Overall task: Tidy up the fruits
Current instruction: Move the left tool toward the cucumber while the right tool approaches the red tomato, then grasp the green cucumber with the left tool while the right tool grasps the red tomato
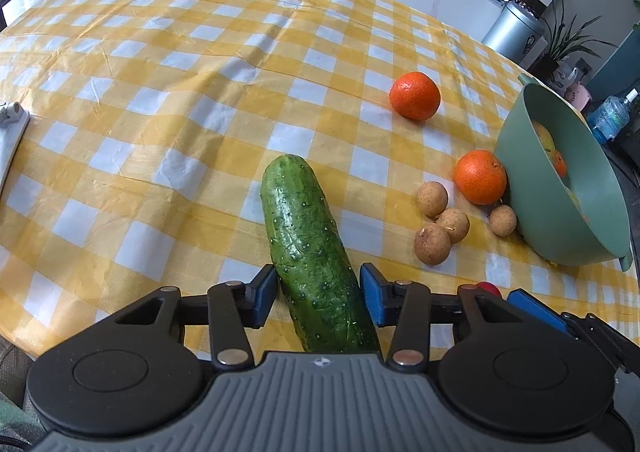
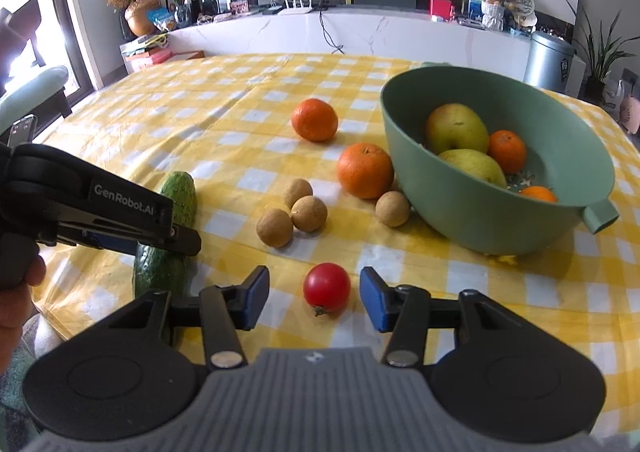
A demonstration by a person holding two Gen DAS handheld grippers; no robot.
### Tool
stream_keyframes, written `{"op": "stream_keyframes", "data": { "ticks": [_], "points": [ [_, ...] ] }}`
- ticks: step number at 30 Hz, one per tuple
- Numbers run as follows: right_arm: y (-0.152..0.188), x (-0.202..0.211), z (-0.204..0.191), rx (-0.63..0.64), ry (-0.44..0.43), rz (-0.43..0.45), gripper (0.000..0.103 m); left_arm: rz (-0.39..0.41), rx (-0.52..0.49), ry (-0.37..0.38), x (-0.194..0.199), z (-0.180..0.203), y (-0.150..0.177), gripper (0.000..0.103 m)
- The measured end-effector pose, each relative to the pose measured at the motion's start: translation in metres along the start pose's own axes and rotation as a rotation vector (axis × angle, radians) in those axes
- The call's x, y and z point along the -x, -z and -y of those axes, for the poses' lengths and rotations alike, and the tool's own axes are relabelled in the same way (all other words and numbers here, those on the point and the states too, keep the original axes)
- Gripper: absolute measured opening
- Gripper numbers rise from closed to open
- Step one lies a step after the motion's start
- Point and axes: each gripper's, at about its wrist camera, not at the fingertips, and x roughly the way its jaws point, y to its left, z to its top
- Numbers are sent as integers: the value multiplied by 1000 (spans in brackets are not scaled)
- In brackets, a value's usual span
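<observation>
A green cucumber (image 1: 308, 236) lies on the yellow checked tablecloth. My left gripper (image 1: 319, 284) straddles its near end, both blue pads against its sides. A small red tomato (image 2: 327, 287) sits between the pads of my right gripper (image 2: 314, 288), which is open with a gap on each side. Two oranges (image 2: 315, 119) (image 2: 365, 170) and several small brown round fruits (image 2: 309, 213) lie loose beside a green bowl (image 2: 440, 220). The bowl holds two yellow-green fruits and two oranges.
The bowl stands at the table's right side with a spout facing the near edge. A white object (image 1: 12, 140) rests at the table's left edge. A hand (image 2: 16, 292) holds the left gripper. Bare cloth stretches across the far half of the table.
</observation>
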Motion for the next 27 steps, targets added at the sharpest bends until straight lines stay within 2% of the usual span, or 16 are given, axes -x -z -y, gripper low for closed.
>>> {"op": "stream_keyframes", "data": {
  "ticks": [9, 12, 14, 17, 27],
  "points": [
    [-2, -16, -3, 1, 25, -49, 43, 8, 9, 7, 0, -2, 0, 51],
    [-2, -19, -3, -1, 47, -65, 37, 10, 9, 13, 0, -2, 0, 50],
    [-2, -19, -2, -6, 51, -63, 34, 17, -32, 11, 0, 2, 1, 49],
    [-2, -18, -2, -1, 53, -64, 33, 23, -98, -3, -1, 10, 3, 49],
    [-1, -19, -4, 11, 57, -64, 32, 29, -93, -2, -4, 10, 2, 51]
  ]
}}
